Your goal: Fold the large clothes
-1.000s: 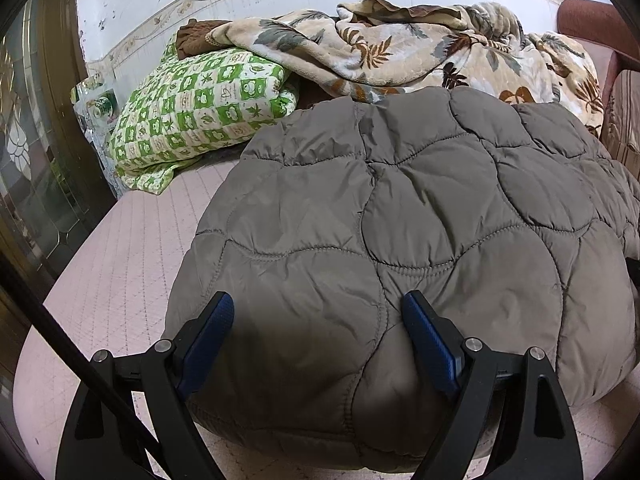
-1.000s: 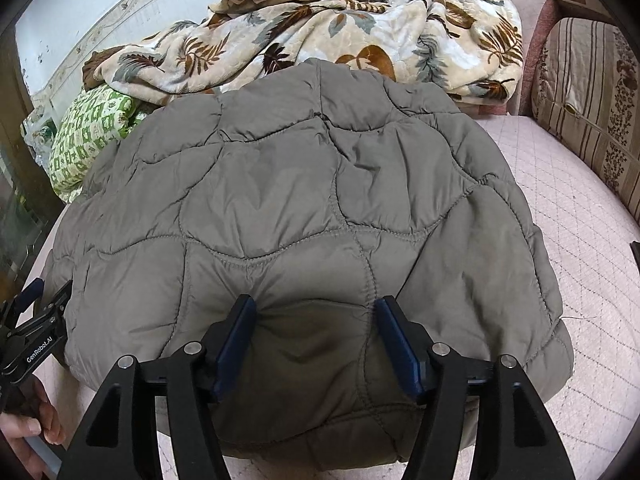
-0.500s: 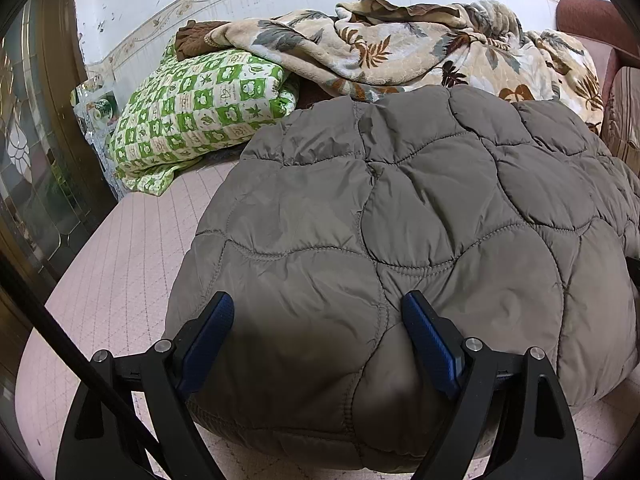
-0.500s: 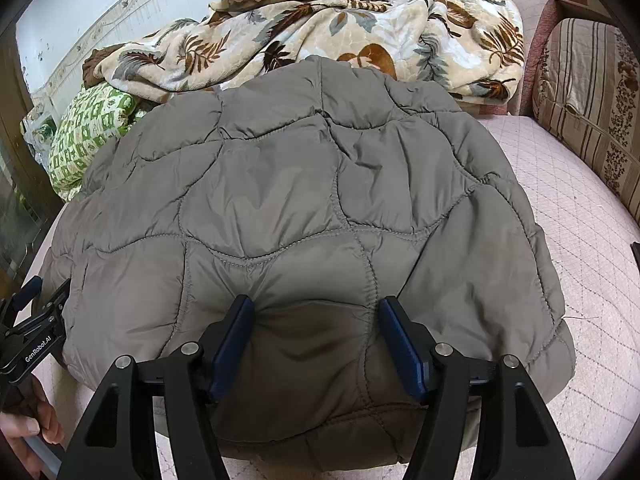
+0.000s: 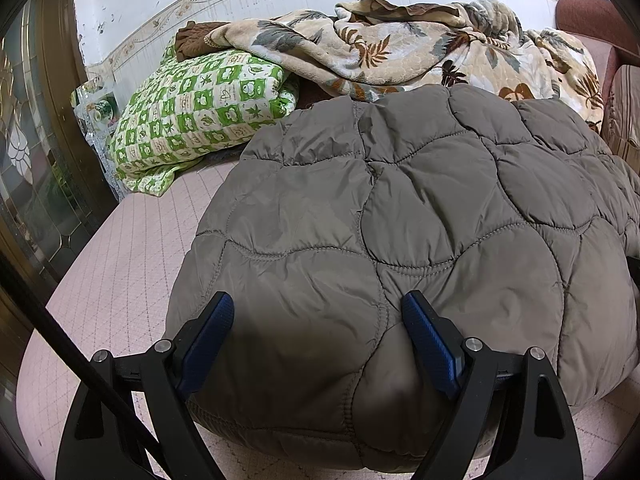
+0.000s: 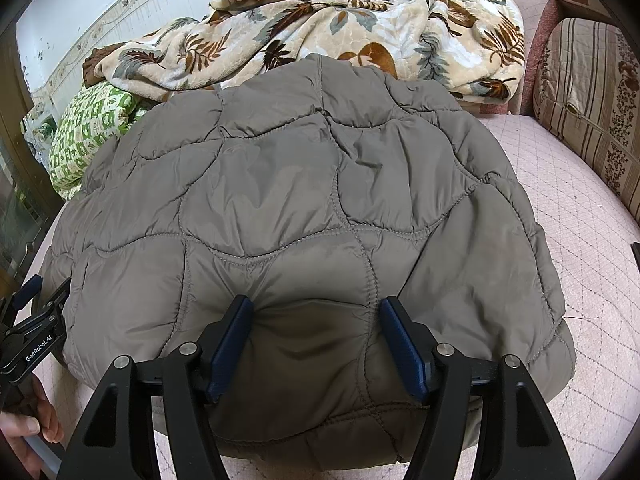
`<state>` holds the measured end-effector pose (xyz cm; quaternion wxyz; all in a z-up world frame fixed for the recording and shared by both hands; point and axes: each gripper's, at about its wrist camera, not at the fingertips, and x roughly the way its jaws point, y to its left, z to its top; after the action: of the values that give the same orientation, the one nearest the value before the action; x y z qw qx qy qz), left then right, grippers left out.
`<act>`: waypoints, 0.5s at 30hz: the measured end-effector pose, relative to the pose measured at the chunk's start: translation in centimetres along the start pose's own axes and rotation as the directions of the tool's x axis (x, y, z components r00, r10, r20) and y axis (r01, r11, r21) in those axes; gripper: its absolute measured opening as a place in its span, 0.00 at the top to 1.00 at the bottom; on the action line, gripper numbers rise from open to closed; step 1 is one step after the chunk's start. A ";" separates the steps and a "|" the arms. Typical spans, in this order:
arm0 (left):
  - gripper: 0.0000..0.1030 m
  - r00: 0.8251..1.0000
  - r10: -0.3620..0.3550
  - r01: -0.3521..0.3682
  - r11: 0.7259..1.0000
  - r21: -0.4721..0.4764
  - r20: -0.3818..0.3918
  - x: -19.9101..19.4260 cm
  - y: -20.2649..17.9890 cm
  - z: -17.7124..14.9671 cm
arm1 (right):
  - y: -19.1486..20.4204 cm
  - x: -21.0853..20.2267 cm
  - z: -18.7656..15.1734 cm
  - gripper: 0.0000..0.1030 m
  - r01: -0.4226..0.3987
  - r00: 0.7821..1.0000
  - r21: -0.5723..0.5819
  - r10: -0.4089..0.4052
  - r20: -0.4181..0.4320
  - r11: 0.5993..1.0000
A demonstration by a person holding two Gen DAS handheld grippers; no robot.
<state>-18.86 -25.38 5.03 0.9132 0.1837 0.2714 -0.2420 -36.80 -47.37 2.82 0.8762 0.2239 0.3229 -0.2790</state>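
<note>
A grey-brown quilted puffer jacket (image 5: 420, 208) (image 6: 304, 200) lies folded in a thick bundle on the pink bed. My left gripper (image 5: 316, 308) is open over the jacket's near left corner, its blue pads apart with padded fabric bulging between them. It also shows at the left edge of the right wrist view, left gripper (image 6: 40, 292), held by a hand (image 6: 24, 428). My right gripper (image 6: 314, 308) straddles the near edge further right. Its pads dig into a puckered bulge of the jacket, and creases run out from its left fingertip (image 6: 240, 316).
The pink quilted mattress (image 6: 580, 280) (image 5: 120, 264) shows on both sides of the jacket. Behind lie a leaf-patterned blanket (image 5: 400, 48) and a green checked pillow (image 5: 200, 104). A striped cushion (image 6: 592, 92) stands at the right and a glass-panelled door (image 5: 36, 160) at the left.
Both hands stay where they were and the jacket has not shifted. The right gripper's fingers stand very slightly wider apart.
</note>
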 end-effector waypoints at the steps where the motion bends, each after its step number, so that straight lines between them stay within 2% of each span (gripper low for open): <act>1: 0.16 1.000 0.000 0.000 1.000 0.000 0.000 0.0 0.0 0.0 | 0.0 0.0 0.0 0.31 0.000 1.000 0.000 0.000 0.000 1.000; 15: 0.16 1.000 -0.001 0.001 1.000 0.001 0.000 0.0 0.0 0.0 | 0.0 0.0 0.0 0.30 -0.001 1.000 0.001 0.001 -0.001 1.000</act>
<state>-18.89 -25.42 5.01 0.9131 0.1842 0.2712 -0.2426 -36.77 -47.39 2.82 0.8762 0.2244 0.3229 -0.2785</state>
